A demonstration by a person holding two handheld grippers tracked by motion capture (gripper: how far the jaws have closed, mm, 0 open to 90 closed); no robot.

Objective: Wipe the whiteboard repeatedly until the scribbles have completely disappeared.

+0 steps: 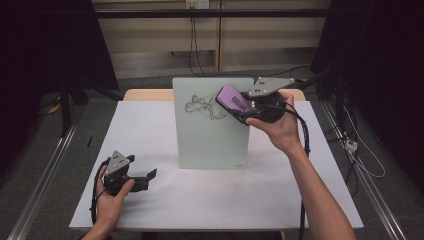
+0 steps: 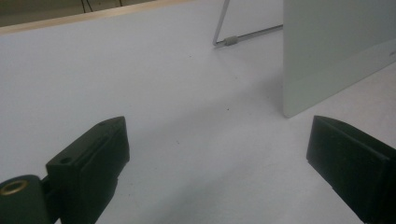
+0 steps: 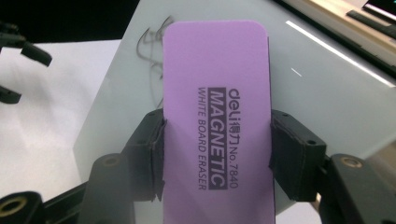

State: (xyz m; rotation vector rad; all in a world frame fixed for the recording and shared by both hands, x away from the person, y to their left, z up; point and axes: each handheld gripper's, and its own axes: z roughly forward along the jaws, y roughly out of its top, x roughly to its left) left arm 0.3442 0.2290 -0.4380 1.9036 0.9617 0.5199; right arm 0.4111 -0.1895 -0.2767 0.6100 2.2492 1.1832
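Dim room with dark curtains around a white-covered table (image 1: 210, 195). An upright whiteboard (image 1: 212, 130), scribbled near its top, stands mid-table. Right gripper (image 1: 239, 111) clamps a purple eraser (image 1: 234, 98) against it; left gripper (image 1: 150, 179) rests wide open.

The person's left hand (image 1: 112, 192) rests low on the table, in front of and to the left of the upright whiteboard (image 1: 212, 125). It holds the left gripper (image 1: 145, 179), whose jaws stand wide apart and point towards the whiteboard's lower left corner. The right forearm reaches up to the whiteboard's upper right edge. There the right hand (image 1: 277, 125) holds the right gripper (image 1: 235, 102) raised against the board's face, jaws clamped on the two long sides of a purple eraser (image 3: 217, 126).
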